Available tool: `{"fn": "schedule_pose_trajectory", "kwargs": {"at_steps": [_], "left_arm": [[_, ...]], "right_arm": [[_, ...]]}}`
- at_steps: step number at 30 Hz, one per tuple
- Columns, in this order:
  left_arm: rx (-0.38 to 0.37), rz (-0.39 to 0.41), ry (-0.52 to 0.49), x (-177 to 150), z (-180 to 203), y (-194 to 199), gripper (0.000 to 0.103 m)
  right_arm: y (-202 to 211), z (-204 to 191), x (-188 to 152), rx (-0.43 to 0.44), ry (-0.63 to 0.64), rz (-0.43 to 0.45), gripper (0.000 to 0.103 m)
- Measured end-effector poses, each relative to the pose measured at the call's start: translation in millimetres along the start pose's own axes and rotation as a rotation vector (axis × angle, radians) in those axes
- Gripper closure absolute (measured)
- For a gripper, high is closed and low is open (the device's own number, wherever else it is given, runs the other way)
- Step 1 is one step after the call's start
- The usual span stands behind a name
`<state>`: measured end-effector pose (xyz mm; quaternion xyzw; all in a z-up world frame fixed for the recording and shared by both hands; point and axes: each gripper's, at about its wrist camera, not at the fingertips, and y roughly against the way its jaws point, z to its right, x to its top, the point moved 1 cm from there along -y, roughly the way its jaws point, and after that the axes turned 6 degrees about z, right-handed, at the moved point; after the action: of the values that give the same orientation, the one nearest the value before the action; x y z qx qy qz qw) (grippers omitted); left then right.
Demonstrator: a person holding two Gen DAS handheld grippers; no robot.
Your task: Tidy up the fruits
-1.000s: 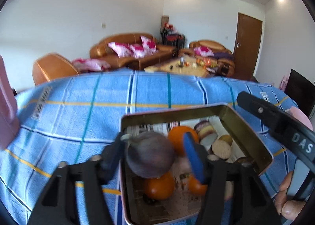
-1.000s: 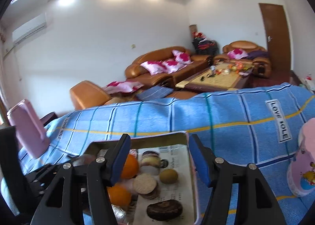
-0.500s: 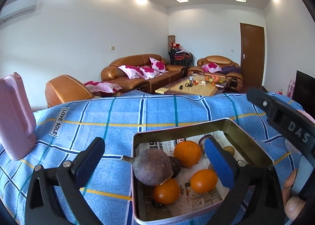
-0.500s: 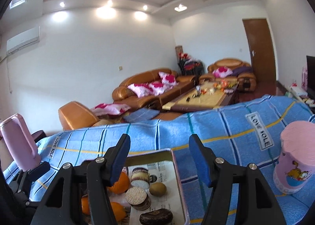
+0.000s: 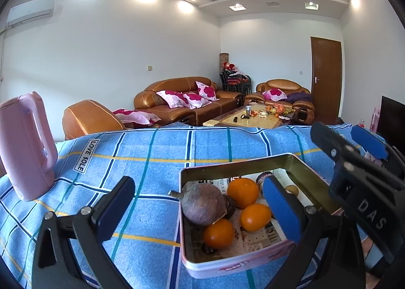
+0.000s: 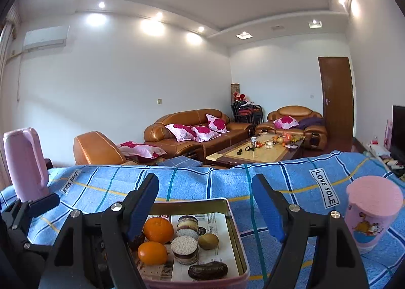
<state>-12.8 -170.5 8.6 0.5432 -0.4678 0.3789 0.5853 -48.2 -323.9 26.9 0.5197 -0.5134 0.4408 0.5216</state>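
A rectangular tin box (image 5: 307,174) lined with newspaper stands on the blue checked tablecloth. In it lie a brownish pomegranate (image 5: 203,204), three oranges (image 5: 243,193), a kiwi (image 6: 208,241), round cakes (image 6: 184,248) and a dark piece (image 6: 207,270). My left gripper (image 5: 200,213) is open and empty, raised above the box's near left side. My right gripper (image 6: 206,210) is open and empty above the box (image 6: 236,233); its body also shows in the left wrist view (image 5: 354,175).
A pink kettle (image 5: 25,145) stands at the table's left; it also shows in the right wrist view (image 6: 25,162). A pink cartoon cup (image 6: 370,215) stands at the right. Beyond the table's far edge are brown sofas (image 5: 182,102) and a coffee table (image 5: 253,118).
My left gripper opened and let the pomegranate go into the box, then drew back and up. My right gripper also rose and drew back, still open.
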Motion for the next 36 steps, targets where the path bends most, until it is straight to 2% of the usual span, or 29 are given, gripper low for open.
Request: {"fn": "schedule_pose_trajectory", "kwargs": {"at_steps": [16,28,36], "left_arm": [[-0.024,0.032,0.0,-4.7,-4.2,23.3,0.0],[-0.031,0.042,-0.007,-6.9,-4.7,34.3,0.0],[-0.026,0.037,0.0,-7.2,-5.4,36.5,0.0]], "right_arm": [[26.0,-3.8,-2.5,-0.032,-0.016,0.001,0.026],[48.0,-13.1,-2.4,-0.032,0.011,0.036,0.025],[45.5,-13.0,-2.6,-0.028,0.01,0.029,0.025]]}}
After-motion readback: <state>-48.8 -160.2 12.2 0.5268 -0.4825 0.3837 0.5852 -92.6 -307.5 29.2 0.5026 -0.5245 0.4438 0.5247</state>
